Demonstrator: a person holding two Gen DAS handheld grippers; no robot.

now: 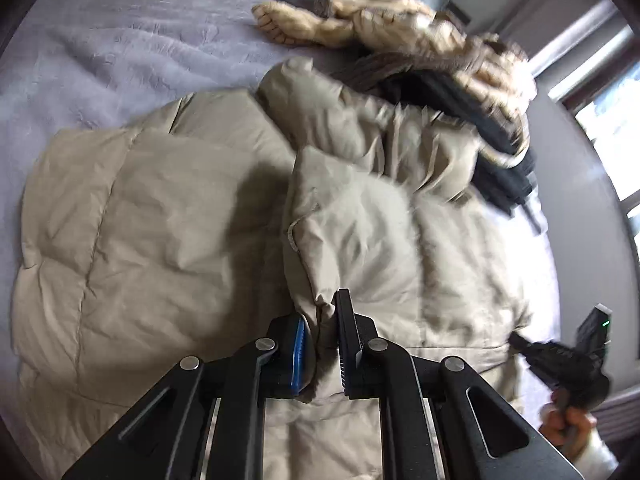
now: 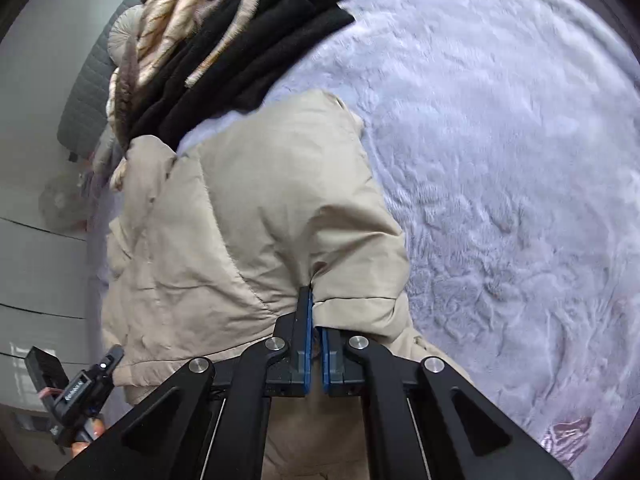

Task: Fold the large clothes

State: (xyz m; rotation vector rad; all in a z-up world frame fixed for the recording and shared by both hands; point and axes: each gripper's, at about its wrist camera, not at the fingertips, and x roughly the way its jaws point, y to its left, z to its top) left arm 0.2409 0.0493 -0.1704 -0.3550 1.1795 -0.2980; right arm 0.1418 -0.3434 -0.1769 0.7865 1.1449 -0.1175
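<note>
A beige puffer coat (image 1: 168,216) lies spread on a lilac fleece bedspread (image 1: 120,56). My left gripper (image 1: 322,332) is shut on a fold of the coat's edge, with beige fabric pinched between its blue pad and black finger. In the right wrist view the same coat (image 2: 248,216) stretches away from my right gripper (image 2: 316,320), which is shut on a hem of the beige fabric. The other gripper shows at each view's edge: my right gripper (image 1: 520,340) at the coat's right side, my left gripper (image 2: 114,356) at lower left.
A pile of other clothes lies beyond the coat: a cream and brown knit (image 1: 400,24) and a black ribbed garment (image 1: 492,136), also the black garment (image 2: 256,56). A window (image 1: 612,136) is at right. A grey headboard (image 2: 84,92) and a wall stand past the bed.
</note>
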